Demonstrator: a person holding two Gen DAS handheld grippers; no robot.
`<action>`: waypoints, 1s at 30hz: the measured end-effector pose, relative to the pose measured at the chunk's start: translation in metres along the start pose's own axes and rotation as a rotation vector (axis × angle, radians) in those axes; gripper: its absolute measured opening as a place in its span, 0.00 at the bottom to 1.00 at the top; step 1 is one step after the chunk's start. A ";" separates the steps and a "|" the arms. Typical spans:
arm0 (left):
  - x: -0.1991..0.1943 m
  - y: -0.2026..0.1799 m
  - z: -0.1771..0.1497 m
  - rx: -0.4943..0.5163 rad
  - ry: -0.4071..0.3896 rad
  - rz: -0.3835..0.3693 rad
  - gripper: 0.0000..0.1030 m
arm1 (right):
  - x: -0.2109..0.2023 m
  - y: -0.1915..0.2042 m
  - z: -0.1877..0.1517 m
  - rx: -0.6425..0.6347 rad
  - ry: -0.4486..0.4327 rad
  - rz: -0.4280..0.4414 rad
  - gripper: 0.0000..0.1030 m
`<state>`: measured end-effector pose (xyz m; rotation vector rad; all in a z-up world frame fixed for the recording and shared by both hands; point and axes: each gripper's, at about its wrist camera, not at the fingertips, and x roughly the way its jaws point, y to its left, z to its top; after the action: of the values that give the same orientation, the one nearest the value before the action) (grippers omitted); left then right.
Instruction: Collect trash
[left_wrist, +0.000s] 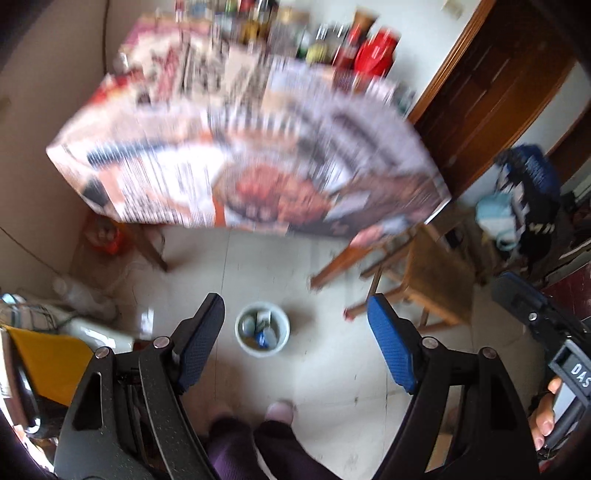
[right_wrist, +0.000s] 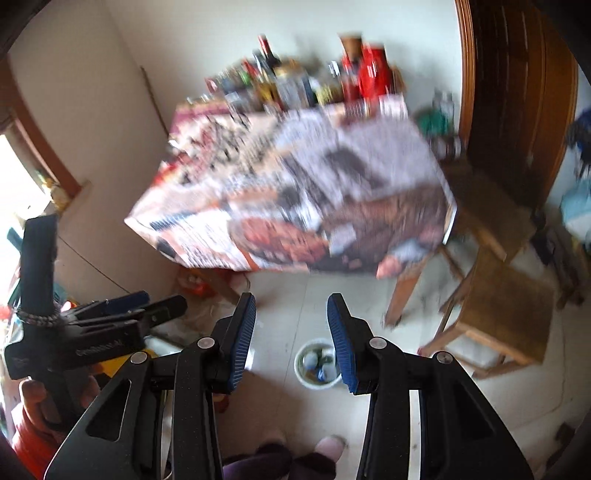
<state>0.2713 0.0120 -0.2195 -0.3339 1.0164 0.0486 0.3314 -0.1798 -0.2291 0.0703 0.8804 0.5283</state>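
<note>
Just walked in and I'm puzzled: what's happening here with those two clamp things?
A person is tidying up trash with a hand-held gripper in each hand. Right now both the left gripper and the right gripper are open and empty, held above a small white bin on the tiled floor, which already holds some scraps. Beyond it stands a table covered in printed paper, with bottles and jars at the back.

The left tongs (left_wrist: 295, 325) stand wide apart with nothing between the blue pads (left_wrist: 391, 354), above a small white bin (left_wrist: 262, 350) of trash on the tiled floor (left_wrist: 332, 369). Beyond it, a blurred paper-covered counter (left_wrist: 240, 155) carries bottles (left_wrist: 332, 44); a wooden stool (left_wrist: 432, 284) stands right.
</note>
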 end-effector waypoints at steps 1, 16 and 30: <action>-0.026 -0.005 0.002 0.014 -0.047 -0.005 0.77 | -0.012 0.003 0.002 -0.009 -0.024 -0.001 0.36; -0.267 -0.031 -0.050 0.256 -0.544 -0.028 0.88 | -0.183 0.104 -0.022 -0.063 -0.419 -0.053 0.47; -0.321 -0.003 -0.098 0.266 -0.600 -0.072 0.99 | -0.221 0.139 -0.061 -0.067 -0.537 -0.111 0.93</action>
<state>0.0210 0.0169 0.0037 -0.0980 0.4074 -0.0497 0.1139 -0.1720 -0.0726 0.0962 0.3395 0.4054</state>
